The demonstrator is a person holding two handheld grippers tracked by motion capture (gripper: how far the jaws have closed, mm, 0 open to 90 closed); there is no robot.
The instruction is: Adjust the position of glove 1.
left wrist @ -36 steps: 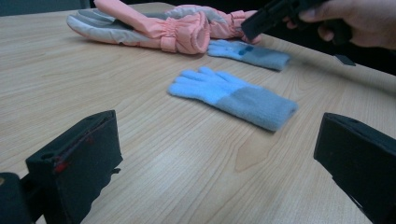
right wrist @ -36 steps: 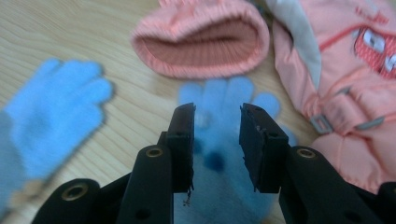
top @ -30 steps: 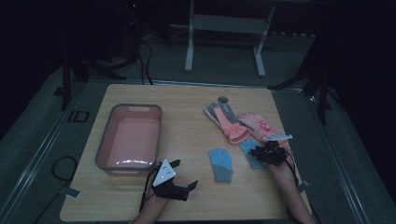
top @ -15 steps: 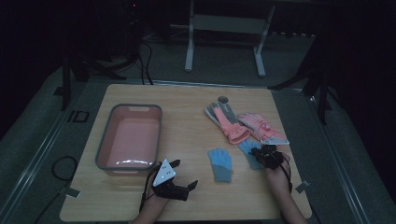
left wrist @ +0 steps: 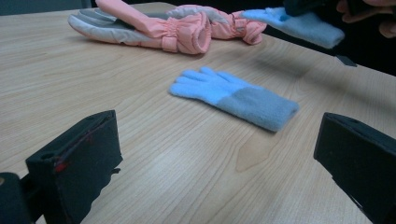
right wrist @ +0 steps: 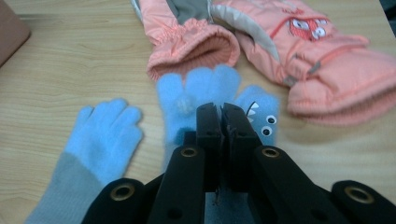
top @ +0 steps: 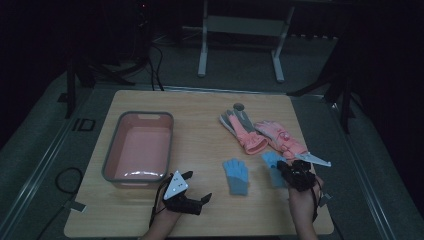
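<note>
My right gripper (right wrist: 222,112) is shut on a light blue knit glove (right wrist: 201,88) with googly eyes and teeth on it. In the left gripper view that glove (left wrist: 299,25) hangs above the table. Its plain blue partner (top: 236,176) lies flat mid-table, also seen as a glove (left wrist: 233,95) straight ahead of my left gripper (top: 198,185). That gripper rests open near the front edge, with bare wood between its jaws. In the high view my right gripper (top: 295,175) holds the glove (top: 272,162) at the front right.
Two pink padded gloves (top: 245,131) (top: 282,140) lie side by side behind the blue ones. A pink bin (top: 112,150) with a grey rim stands at the left. A small round grey thing (top: 238,106) sits near the far edge.
My right gripper has shut on the blue glove with eyes, lifted it off the table and drawn back toward the front. My left gripper has stayed put.
</note>
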